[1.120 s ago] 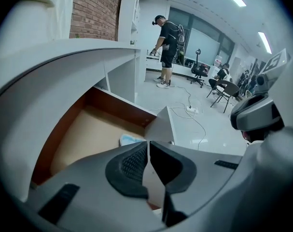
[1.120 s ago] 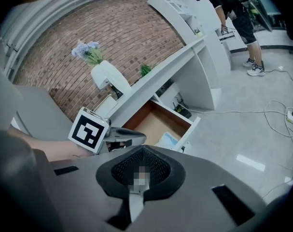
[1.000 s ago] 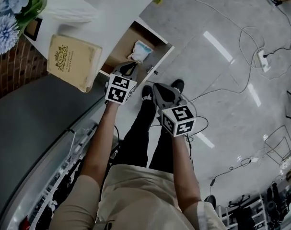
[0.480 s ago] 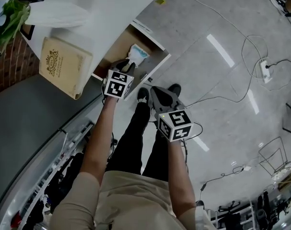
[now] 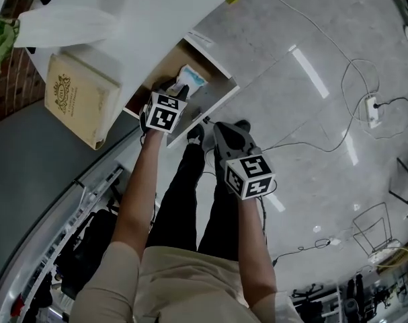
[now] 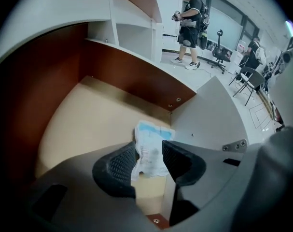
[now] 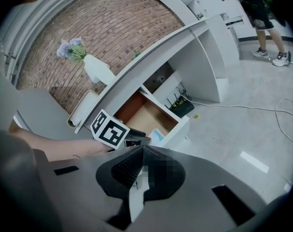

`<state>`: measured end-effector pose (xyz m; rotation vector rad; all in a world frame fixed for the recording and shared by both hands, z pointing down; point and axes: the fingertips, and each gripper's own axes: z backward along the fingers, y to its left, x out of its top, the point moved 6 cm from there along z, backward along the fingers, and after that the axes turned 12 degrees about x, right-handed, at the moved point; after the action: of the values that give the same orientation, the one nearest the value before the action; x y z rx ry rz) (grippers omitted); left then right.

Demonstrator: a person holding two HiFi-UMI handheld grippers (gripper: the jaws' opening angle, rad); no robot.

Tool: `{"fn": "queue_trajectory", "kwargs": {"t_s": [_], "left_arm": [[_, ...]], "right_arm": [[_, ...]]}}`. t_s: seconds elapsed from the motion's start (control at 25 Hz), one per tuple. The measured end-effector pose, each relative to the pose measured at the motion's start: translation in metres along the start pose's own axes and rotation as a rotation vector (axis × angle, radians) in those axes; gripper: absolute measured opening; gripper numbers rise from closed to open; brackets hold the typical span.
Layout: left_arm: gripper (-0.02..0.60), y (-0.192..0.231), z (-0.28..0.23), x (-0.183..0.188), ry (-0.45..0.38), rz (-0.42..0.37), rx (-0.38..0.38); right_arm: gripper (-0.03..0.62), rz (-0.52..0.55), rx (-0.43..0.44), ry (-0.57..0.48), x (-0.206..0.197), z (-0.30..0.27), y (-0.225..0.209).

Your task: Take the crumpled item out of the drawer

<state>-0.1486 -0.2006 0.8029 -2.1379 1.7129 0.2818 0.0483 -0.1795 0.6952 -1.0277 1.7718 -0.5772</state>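
The crumpled item (image 5: 191,79), a white and pale blue packet, lies in the open wooden drawer (image 5: 214,98) under the white counter. In the left gripper view the packet (image 6: 152,141) rests on the drawer floor (image 6: 93,115) near the front right corner. My left gripper (image 5: 171,87) reaches down into the drawer. Its jaws have just been opening and now straddle the packet's near end (image 6: 148,154) without pressing on it. My right gripper (image 5: 222,126) hangs over the floor in front of the drawer, jaws together (image 7: 142,152), holding nothing.
A tan book (image 5: 79,99) and a white vase (image 5: 62,25) sit on the counter left of the drawer. Cables (image 5: 338,113) and a power strip (image 5: 373,103) lie on the grey floor. The person's legs stand below the drawer. Another person (image 6: 189,25) stands far off.
My left gripper has gone down from the drawer's front edge into the drawer beside the packet, and its jaws have parted. My right gripper has sunk slightly.
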Motion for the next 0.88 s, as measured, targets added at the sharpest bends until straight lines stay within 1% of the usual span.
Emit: {"fn": "queue_trajectory", "kwargs": {"t_s": [0.12,0.2,0.28,0.4,0.52,0.6,0.64,0.68,0.88], "left_arm": [[0.202,0.002,-0.011,-0.001,0.025,0.025,-0.014],[0.242,0.001,-0.018,-0.002,0.048,0.042,-0.045],[0.245,0.001,-0.023,-0.004,0.072,0.054,-0.061],[0.245,0.002,-0.028,-0.008,0.084,0.061,-0.064],[0.245,0.001,-0.032,-0.009,0.099,0.051,-0.069],[0.242,0.001,-0.032,-0.009,0.097,0.042,-0.068],[0.232,0.001,-0.032,-0.009,0.093,0.037,-0.071],[0.207,-0.001,-0.031,-0.009,0.089,0.032,-0.075],[0.163,-0.004,-0.03,-0.008,0.084,0.014,-0.077]], "right_arm": [[0.025,0.008,0.013,0.026,0.003,-0.005,-0.007],[0.025,0.008,0.019,0.044,0.004,-0.008,-0.01],[0.025,0.009,0.02,0.06,0.004,-0.011,-0.013],[0.025,0.01,0.021,0.074,0.005,-0.015,-0.016],[0.025,0.01,0.019,0.076,0.007,-0.017,-0.018],[0.025,0.009,0.016,0.074,0.008,-0.019,-0.018],[0.025,0.008,0.014,0.073,0.009,-0.019,-0.018],[0.025,0.008,0.012,0.071,0.008,-0.02,-0.018],[0.025,0.005,0.003,0.062,0.007,-0.022,-0.012]]}}
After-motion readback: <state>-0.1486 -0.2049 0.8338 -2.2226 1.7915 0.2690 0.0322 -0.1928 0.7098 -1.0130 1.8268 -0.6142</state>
